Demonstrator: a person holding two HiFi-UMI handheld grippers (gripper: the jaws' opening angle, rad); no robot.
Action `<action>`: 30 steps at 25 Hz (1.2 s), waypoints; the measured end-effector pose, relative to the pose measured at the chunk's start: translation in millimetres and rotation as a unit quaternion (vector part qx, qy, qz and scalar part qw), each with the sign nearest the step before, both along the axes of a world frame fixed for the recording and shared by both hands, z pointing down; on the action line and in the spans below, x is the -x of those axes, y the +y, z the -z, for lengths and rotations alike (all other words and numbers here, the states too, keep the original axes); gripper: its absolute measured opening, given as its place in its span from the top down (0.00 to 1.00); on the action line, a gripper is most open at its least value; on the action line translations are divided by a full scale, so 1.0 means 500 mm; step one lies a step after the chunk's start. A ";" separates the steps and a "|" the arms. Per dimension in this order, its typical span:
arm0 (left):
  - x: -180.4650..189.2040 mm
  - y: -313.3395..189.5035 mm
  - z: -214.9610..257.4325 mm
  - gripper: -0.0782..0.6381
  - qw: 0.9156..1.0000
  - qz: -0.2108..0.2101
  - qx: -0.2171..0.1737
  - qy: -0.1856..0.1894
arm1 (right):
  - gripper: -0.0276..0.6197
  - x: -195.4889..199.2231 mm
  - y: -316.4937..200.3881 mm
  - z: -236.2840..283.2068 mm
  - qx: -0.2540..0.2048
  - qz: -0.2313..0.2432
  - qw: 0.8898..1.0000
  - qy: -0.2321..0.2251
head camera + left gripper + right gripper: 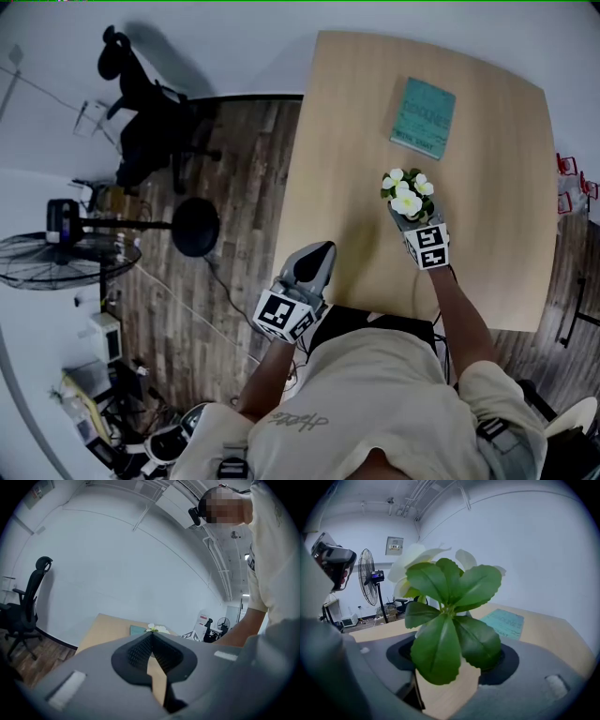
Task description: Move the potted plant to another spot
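So the small potted plant with white flowers and glossy green leaves (407,195) is already sitting right in the right hand-held gripper (411,217). In the right gripper view the stem stands upright between the two jaws, and the leaves spill over both dark pads, so the pot itself is hidden. Looks like the jaws are clamped wide on the pot rather than just framing it, though that's a judgement. The plant is over the near-right part of the pale wooden worktop (347,141), with the teal paperback book (424,116) straight ahead of it, further along the way the gripper points. The left hand-held gripper (317,253) is pinched together on nothing, well off to the left by the worktop's near edge, so the right hand does this one. Bare wood lies left of the plant.
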State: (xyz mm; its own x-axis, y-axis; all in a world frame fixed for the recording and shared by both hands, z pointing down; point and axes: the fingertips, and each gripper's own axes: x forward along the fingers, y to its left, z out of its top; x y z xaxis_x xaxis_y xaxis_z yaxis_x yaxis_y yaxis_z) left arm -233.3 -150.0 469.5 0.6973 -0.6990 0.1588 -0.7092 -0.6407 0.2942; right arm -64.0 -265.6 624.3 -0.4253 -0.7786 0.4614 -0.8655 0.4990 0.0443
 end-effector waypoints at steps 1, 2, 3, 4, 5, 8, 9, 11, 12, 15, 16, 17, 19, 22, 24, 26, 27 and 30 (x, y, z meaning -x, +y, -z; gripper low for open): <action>0.015 -0.004 0.000 0.87 1.000 0.004 0.002 0.001 | 0.44 0.017 -0.004 -0.005 0.003 0.004 1.000 -0.001; 0.029 -0.009 0.001 0.87 1.000 0.007 0.003 0.000 | 0.44 0.034 -0.008 -0.011 0.007 0.007 1.000 -0.001; 0.043 -0.014 0.002 0.87 1.000 0.010 0.002 -0.001 | 0.44 0.050 -0.014 -0.017 0.011 0.009 1.000 0.000; 0.057 -0.020 0.002 0.87 1.000 0.013 0.001 -0.002 | 0.44 0.066 -0.021 -0.024 0.015 0.011 1.000 0.000; 0.071 -0.024 0.001 0.87 1.000 0.017 0.002 -0.003 | 0.44 0.083 -0.027 -0.031 0.019 0.013 1.000 0.001; 0.111 -0.034 -0.013 0.87 0.999 0.035 0.018 -0.001 | 0.44 0.131 -0.044 -0.055 0.031 0.021 0.999 -0.003; 0.121 -0.036 -0.022 0.87 0.999 0.040 0.025 0.000 | 0.44 0.145 -0.048 -0.063 0.035 0.024 0.999 -0.004; 0.138 -0.038 -0.037 0.87 0.998 0.048 0.036 0.000 | 0.44 0.172 -0.056 -0.076 0.041 0.030 0.999 -0.008; 0.144 -0.038 -0.044 0.87 0.998 0.051 0.041 0.000 | 0.44 0.184 -0.059 -0.083 0.043 0.034 0.998 -0.010; 0.158 -0.044 -0.062 0.87 0.997 0.061 0.051 0.000 | 0.44 0.215 -0.072 -0.105 0.049 0.049 0.998 -0.014; 0.163 -0.048 -0.065 0.87 0.997 0.064 0.053 0.001 | 0.44 0.226 -0.079 -0.110 0.050 0.053 0.997 -0.015; 0.170 -0.050 -0.068 0.87 0.996 0.067 0.054 0.002 | 0.44 0.237 -0.085 -0.114 0.050 0.057 0.997 -0.017; 0.181 -0.050 -0.075 0.87 0.996 0.073 0.059 0.003 | 0.44 0.257 -0.092 -0.123 0.051 0.064 0.996 -0.018; 0.193 -0.043 -0.088 0.87 0.994 0.081 0.067 0.004 | 0.44 0.280 -0.100 -0.130 0.051 0.071 0.996 -0.020; 0.201 -0.038 -0.094 0.87 0.994 0.084 0.073 0.004 | 0.44 0.290 -0.109 -0.131 0.049 0.071 0.996 -0.020; 0.209 -0.035 -0.101 0.87 0.993 0.088 0.082 0.009 | 0.44 0.298 -0.119 -0.133 0.047 0.069 0.996 -0.019; 0.213 -0.034 -0.105 0.87 0.992 0.091 0.086 0.012 | 0.44 0.301 -0.125 -0.134 0.045 0.067 0.997 -0.021; 0.217 -0.036 -0.114 0.87 0.991 0.095 0.092 0.016 | 0.44 0.304 -0.140 -0.141 0.043 0.058 0.997 -0.029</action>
